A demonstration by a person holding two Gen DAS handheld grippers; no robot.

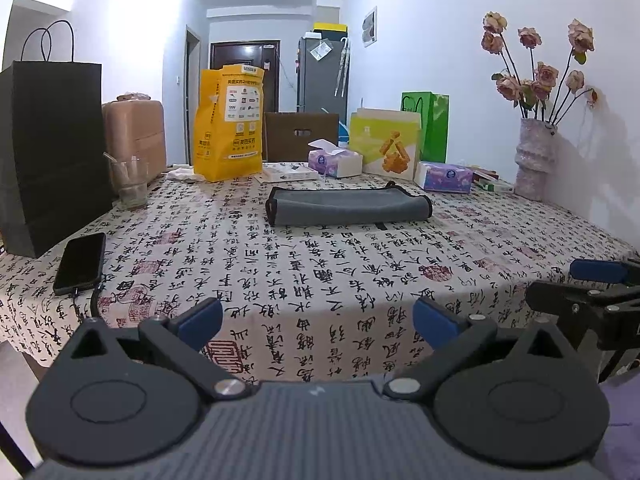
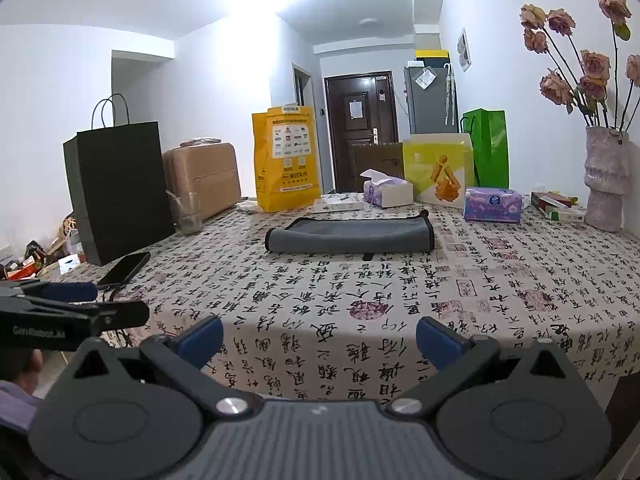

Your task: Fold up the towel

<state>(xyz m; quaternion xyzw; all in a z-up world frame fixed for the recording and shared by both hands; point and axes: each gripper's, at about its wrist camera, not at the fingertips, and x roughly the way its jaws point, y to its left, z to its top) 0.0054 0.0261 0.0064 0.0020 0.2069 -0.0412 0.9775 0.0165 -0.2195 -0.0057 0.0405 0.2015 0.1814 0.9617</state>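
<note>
A grey towel with black trim [image 1: 350, 205] lies folded into a long flat strip on the calligraphy-print tablecloth [image 1: 320, 264], toward the far side of the table; it also shows in the right wrist view [image 2: 352, 234]. My left gripper [image 1: 318, 320] is open and empty at the table's near edge, well short of the towel. My right gripper [image 2: 320, 338] is open and empty too, at the near edge. The right gripper shows at the right edge of the left wrist view [image 1: 600, 280], and the left gripper at the left edge of the right wrist view [image 2: 72, 300].
A black phone [image 1: 80, 262] with a cable lies at the left. A black paper bag [image 1: 50, 152], a glass [image 1: 129, 180], a yellow bag [image 1: 228, 124], tissue boxes [image 1: 444, 176], gift bags [image 1: 386, 144] and a vase of roses [image 1: 536, 156] line the far and side edges.
</note>
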